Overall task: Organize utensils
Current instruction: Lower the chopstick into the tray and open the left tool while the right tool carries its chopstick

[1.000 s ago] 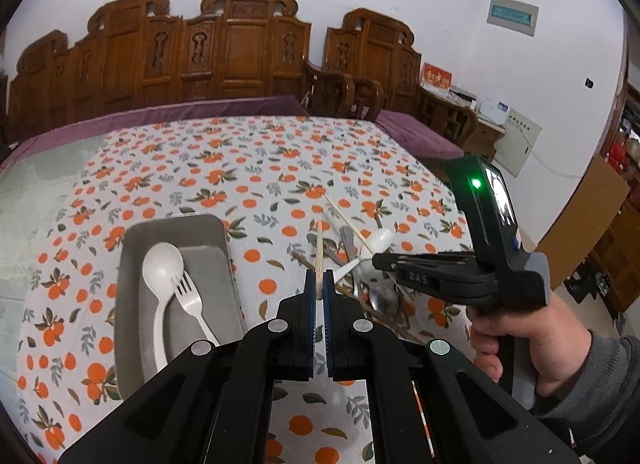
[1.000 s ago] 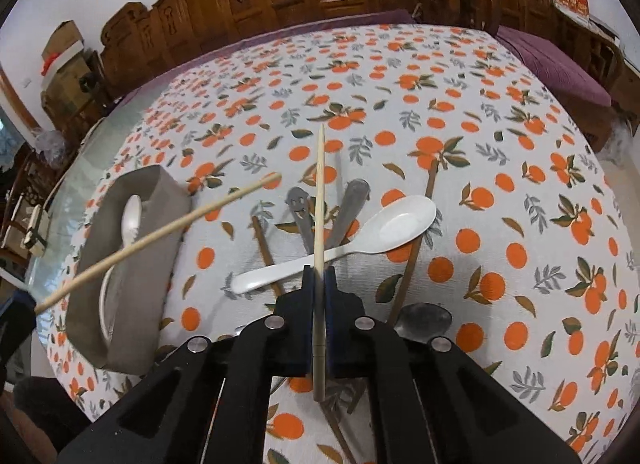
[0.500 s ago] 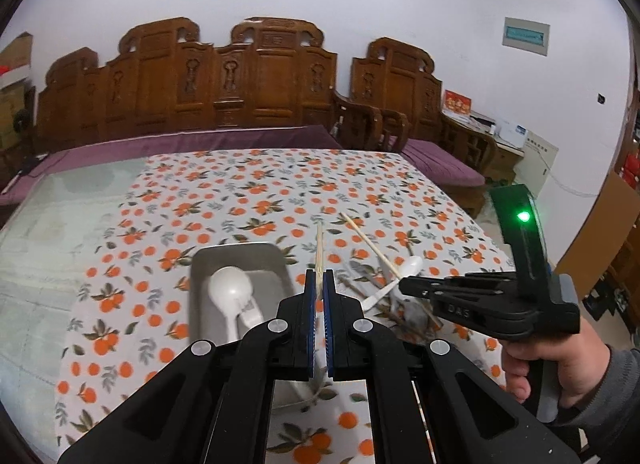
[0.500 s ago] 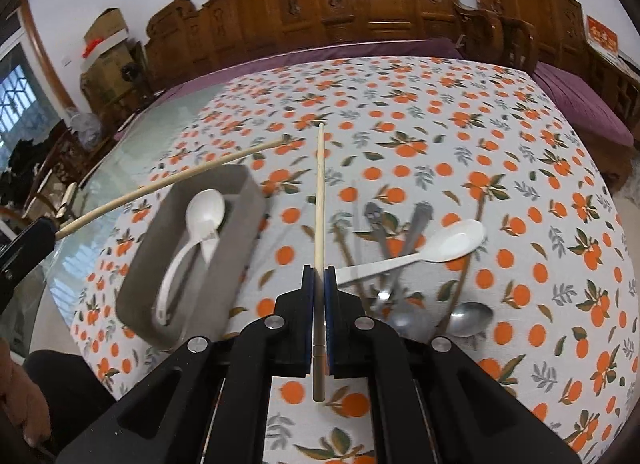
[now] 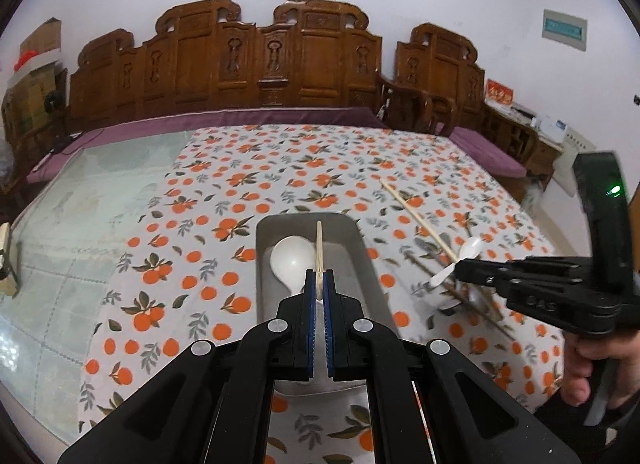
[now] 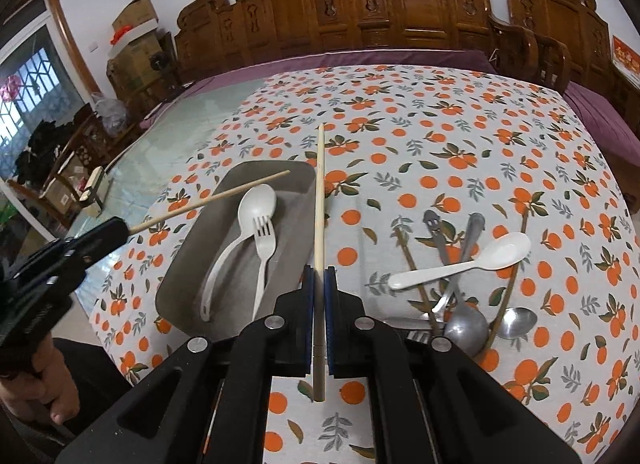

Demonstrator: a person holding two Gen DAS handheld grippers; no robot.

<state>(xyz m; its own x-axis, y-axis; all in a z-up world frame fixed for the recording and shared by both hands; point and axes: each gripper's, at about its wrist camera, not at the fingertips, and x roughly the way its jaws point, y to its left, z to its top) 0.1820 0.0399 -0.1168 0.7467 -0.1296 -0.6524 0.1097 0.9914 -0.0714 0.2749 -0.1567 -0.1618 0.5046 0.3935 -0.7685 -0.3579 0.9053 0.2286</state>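
You grip one chopstick (image 5: 319, 252) in each gripper (image 6: 319, 276) over the tray (image 6: 288, 169), ready to drop both in

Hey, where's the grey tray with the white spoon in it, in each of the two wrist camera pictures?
Left wrist view: grey tray sits centre, just beyond the left gripper, partly hidden by it.
Right wrist view: the tray lies left of centre, beside the right gripper.
Shared landmark: the white spoon lying inside it.
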